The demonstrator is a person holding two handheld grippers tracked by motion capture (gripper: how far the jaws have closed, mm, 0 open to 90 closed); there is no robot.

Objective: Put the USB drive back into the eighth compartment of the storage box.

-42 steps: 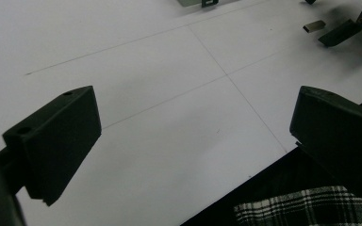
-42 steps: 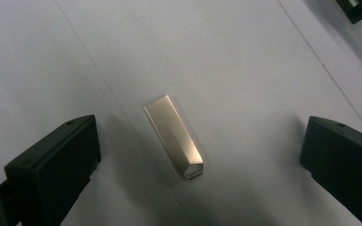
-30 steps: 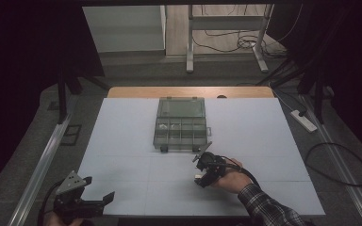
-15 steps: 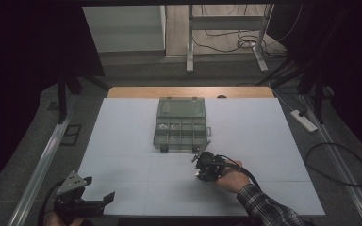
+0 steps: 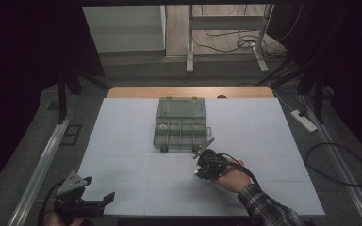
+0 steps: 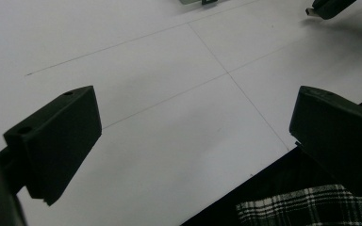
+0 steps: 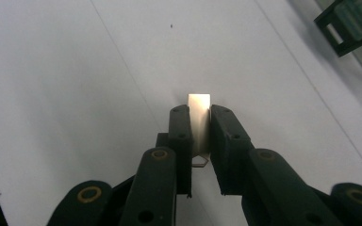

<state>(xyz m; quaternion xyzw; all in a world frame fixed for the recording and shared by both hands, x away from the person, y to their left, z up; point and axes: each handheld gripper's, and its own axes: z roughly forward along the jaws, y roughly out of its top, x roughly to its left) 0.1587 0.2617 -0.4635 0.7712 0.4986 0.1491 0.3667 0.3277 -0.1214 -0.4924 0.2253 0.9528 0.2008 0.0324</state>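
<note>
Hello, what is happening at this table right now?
A person works with two hand-held grippers at a white table. The right gripper is shut on a small pale flat piece, just in front of an open clear compartment box. The left gripper is open and holds nothing, near the table's front edge.

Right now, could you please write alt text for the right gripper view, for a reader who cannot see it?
The right gripper, its two black jaws closed, pinches a small pale flat piece above a white table surface. The corner of a clear compartment box sits at the upper right.
</note>
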